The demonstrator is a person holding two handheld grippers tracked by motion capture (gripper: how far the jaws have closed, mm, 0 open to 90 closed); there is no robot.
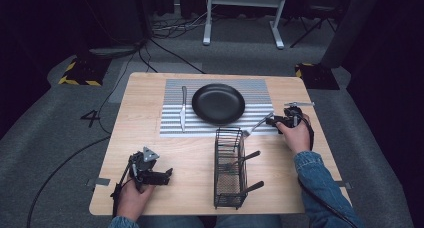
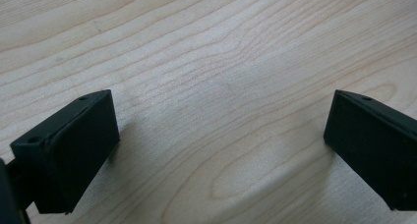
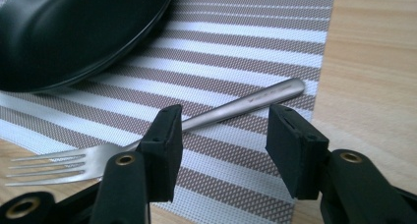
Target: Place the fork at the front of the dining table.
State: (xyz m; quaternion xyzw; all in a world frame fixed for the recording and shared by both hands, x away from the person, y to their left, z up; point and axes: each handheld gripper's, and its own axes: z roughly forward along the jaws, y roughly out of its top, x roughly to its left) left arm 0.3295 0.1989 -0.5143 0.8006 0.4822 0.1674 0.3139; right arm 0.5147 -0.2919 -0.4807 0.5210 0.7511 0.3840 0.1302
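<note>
Two pairs of tongs work at the worktop (image 1: 150,138), and we read the step in hand as table setting: a fork (image 3: 231,108) is being laid on the striped placemat (image 3: 255,47) to the right of the black plate (image 1: 218,104), opposite the knife (image 1: 183,108) on the plate's left. In the right gripper view, the right tongs (image 3: 223,145) stand apart around the fork's handle, neither pad pressing on it; the fork lies flat, its handle on the mat and its tines reaching past the mat's near edge. We judge the fork released. The left tongs (image 2: 216,150) stand wide apart over bare wood, holding nothing. Next, we expect the right tongs to lift clear without nudging the fork, then turn to the wire basket (image 1: 229,168), where more cutlery waits.
</note>
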